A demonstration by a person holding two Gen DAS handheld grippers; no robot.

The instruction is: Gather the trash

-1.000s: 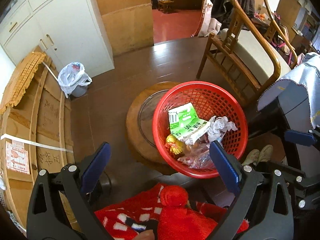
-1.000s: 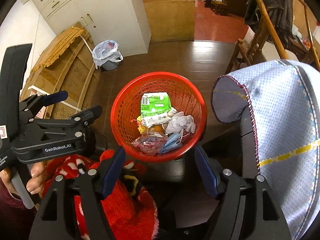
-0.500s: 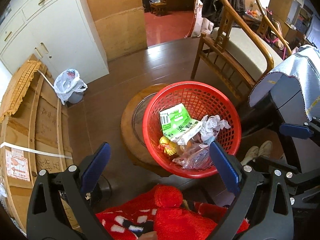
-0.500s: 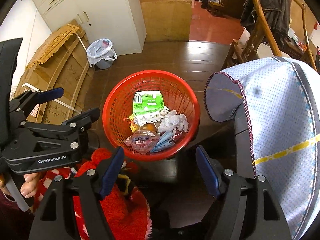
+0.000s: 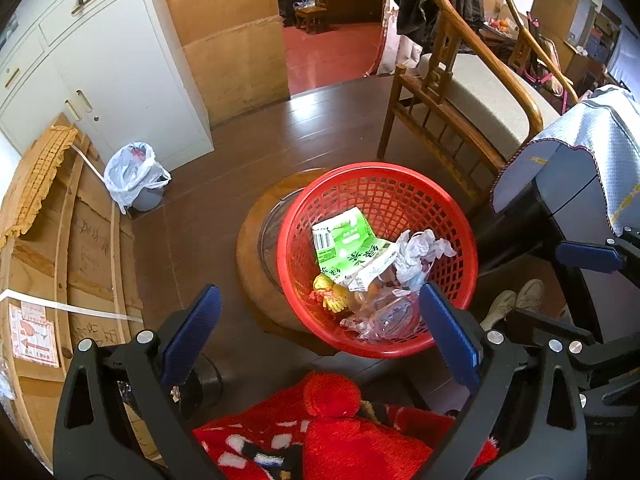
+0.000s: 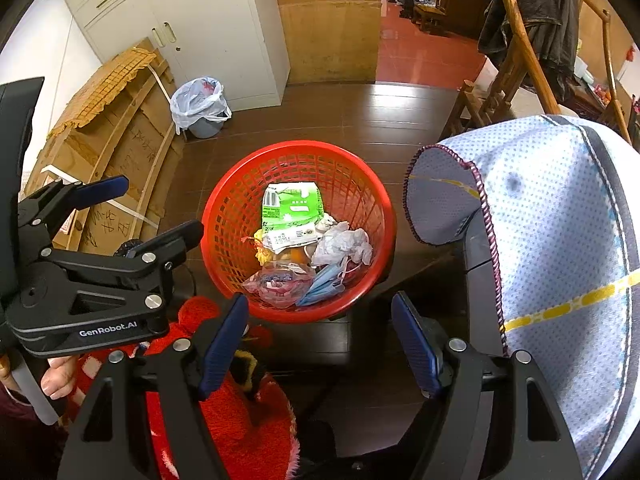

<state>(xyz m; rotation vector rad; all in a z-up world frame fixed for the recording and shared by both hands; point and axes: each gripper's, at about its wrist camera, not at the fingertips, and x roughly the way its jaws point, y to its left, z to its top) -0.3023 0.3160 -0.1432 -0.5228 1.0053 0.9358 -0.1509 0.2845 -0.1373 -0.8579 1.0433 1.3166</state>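
Hovering w/ jaws wide and empty, left hand-held gripper [image 5: 320, 334] and right hand-held gripper [image 6: 320, 338] hang above round red plastic mesh basket [image 6: 228, 216] on round wooden surface [image 5: 250, 248]. Inside: green-white carton [image 6: 292, 210], crumpled white tissue [image 6: 342, 242], blue mask [image 6: 322, 284], probably snack wrappers. Blue dotted cloth [image 6: 552, 240] crowds the right; bag-lined bin [image 6: 200, 108] far behind.

left claw [image 5: 316, 336]: black angular frame, two arms with triangular cut-outs; silver screw heads along the arms
left claw pads [image 5: 191, 340]: blue, ribbed, long and flat
left claw marking: white "GenRobot.AI" lettering on the black side of the body, read from the right wrist view
right claw [image 6: 320, 346]: same black frame, silver screws near each pad
right claw pads [image 6: 416, 346]: blue, ribbed
hand [image 6: 60, 376]: fingers wrapped round a pale grey handle under the left claw
clothing [image 6: 240, 424]: fluffy red fabric with white and black pattern, below both claws; a red pompom on it
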